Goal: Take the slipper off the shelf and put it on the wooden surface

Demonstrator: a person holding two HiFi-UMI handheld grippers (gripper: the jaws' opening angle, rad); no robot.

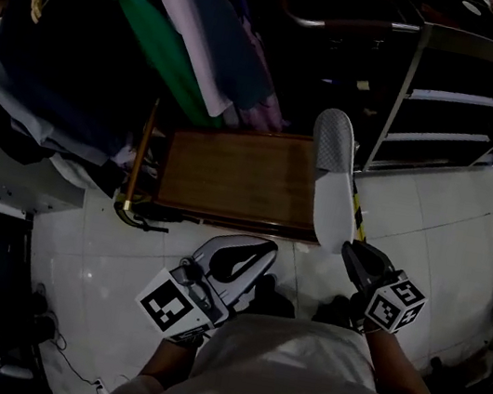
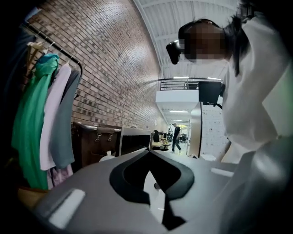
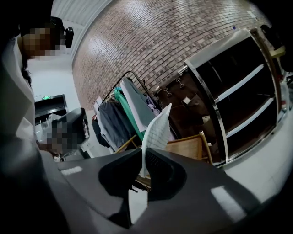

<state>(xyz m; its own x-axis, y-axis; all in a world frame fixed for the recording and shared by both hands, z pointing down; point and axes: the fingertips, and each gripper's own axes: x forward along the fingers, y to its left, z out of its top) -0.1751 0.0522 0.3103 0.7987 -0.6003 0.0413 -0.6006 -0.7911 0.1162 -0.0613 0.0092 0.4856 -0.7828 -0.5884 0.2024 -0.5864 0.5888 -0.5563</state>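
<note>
A white slipper (image 1: 330, 180) with a grey dotted sole hangs in the air, its toe over the right edge of the wooden surface (image 1: 231, 175). My right gripper (image 1: 352, 249) is shut on its heel end. In the right gripper view the slipper (image 3: 158, 132) stands up thin between the jaws of the right gripper (image 3: 142, 161), and the wooden surface (image 3: 190, 147) lies beyond. The dark metal shelf (image 1: 459, 116) stands to the right of the wood. My left gripper (image 1: 271, 247) hovers over the white floor near the wood's front edge, its jaws together and empty; the left gripper (image 2: 150, 157) points level.
A rack of hanging clothes (image 1: 152, 33) crowds the wood's left and back sides. A brick wall (image 3: 165, 41) runs behind the shelf (image 3: 238, 100). White tiled floor (image 1: 449, 227) spreads in front of the shelf. Cables (image 1: 67, 358) lie on the floor at lower left.
</note>
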